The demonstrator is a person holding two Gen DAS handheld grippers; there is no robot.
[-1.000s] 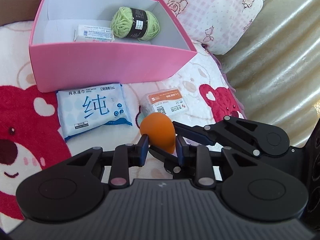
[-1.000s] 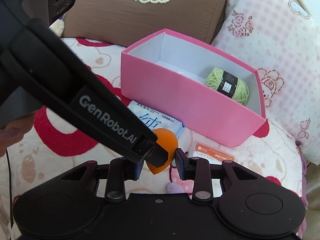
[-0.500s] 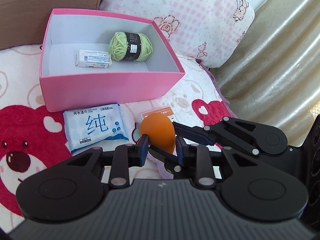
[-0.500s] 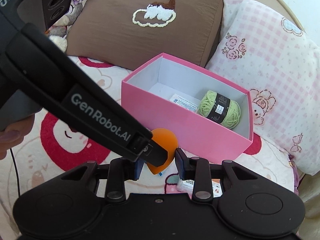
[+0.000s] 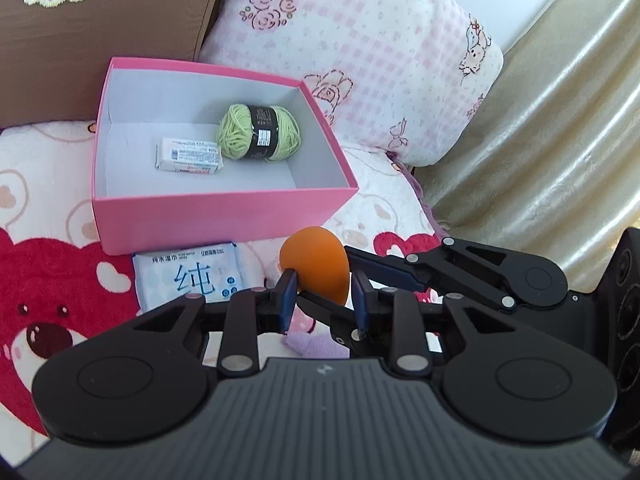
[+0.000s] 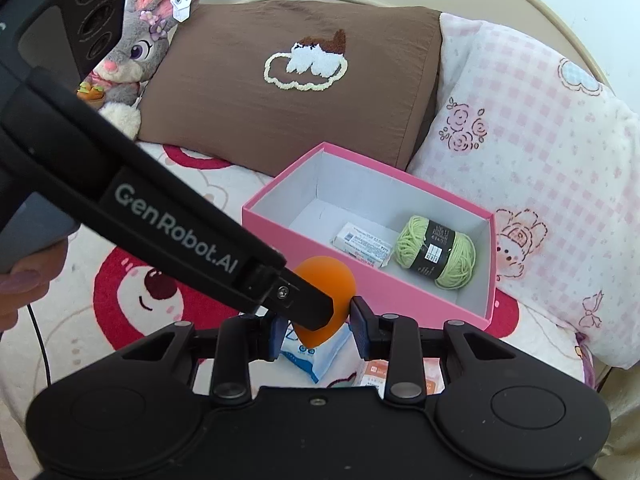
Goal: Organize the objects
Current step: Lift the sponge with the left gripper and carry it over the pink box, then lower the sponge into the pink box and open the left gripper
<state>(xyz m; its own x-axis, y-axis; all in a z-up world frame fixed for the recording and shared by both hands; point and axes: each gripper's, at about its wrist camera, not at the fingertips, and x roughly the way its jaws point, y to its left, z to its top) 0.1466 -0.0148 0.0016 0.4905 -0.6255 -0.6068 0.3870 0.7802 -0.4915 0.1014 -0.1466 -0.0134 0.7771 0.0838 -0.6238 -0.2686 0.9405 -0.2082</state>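
Two things already lie inside the pink box (image 5: 224,216): a ball of green yarn (image 5: 259,132) toward 2 o'clock on its floor and a small white packet (image 5: 189,157) just beside it toward 9 o'clock; that much of the sorting looks done.

The orange sponge (image 5: 314,266) (egg-shaped, soft-looking) is off the bed and in the air, short of the box's near wall, at about 5 o'clock from the box in the left wrist view. Both grippers meet around it. The left gripper (image 5: 322,294) has a blue pad on each side of the sponge, touching or nearly so; whether it truly clamps the sponge I cannot tell. The right gripper (image 6: 316,326) likewise brackets the sponge's lower tip; its pads seem to stand a little apart from it, yet the left gripper's finger covers one side, so its grip is also unclear.

Still left on the bed's bear-print blanket (image 5: 44,272): a blue-and-white wipes pack (image 5: 188,278) just outside the box's near wall, and an orange-labelled card pack (image 6: 374,376) glimpsed under the right gripper. By my judgement the task stands roughly midway; the sponge needs carrying over the wall, then those two follow.
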